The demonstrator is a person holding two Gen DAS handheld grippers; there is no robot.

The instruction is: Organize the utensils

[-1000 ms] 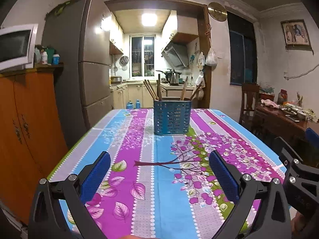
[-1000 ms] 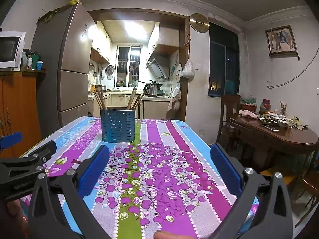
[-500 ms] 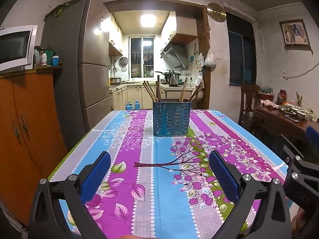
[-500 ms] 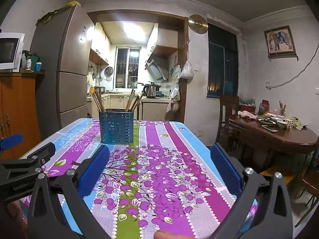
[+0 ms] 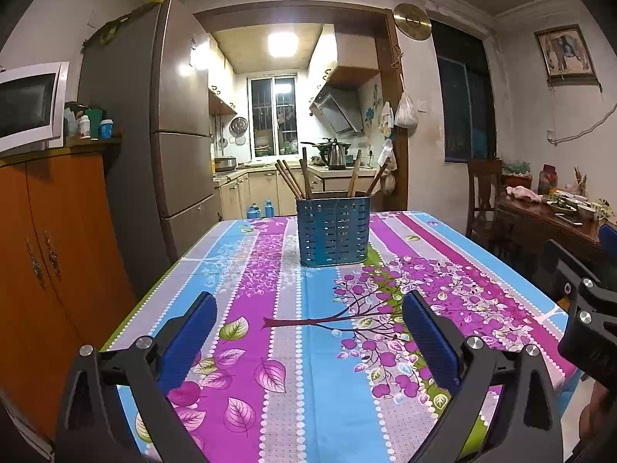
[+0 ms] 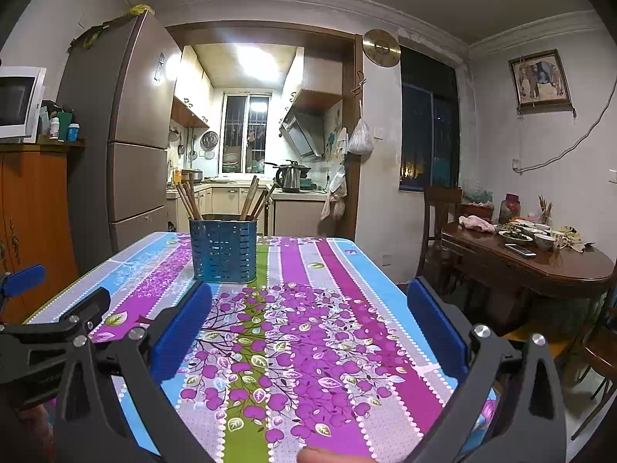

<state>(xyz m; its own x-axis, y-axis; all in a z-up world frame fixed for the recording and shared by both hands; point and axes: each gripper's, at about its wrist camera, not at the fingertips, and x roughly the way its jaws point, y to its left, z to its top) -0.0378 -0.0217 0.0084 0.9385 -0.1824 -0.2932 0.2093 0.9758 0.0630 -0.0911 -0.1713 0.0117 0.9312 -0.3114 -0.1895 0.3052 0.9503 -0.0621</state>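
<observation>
A blue slotted utensil holder [image 5: 332,230] stands upright at the far middle of the table, with several wooden chopsticks [image 5: 293,181] leaning in it. It also shows in the right wrist view [image 6: 223,250] with its chopsticks [image 6: 252,198]. My left gripper [image 5: 308,308] is open and empty over the near end of the table, well short of the holder. My right gripper [image 6: 308,301] is open and empty, beside the left one. The right gripper shows at the right edge of the left wrist view [image 5: 586,308].
The table carries a striped floral cloth [image 5: 308,347]. A fridge [image 5: 169,154] and an orange cabinet [image 5: 50,250] stand to the left. A wooden dining table [image 6: 540,262] with dishes and a chair [image 6: 439,223] stand to the right. A kitchen lies beyond.
Both grippers have dropped slightly and tilted up a little, so the holder sits a bit lower in view. Both stay open and empty.
</observation>
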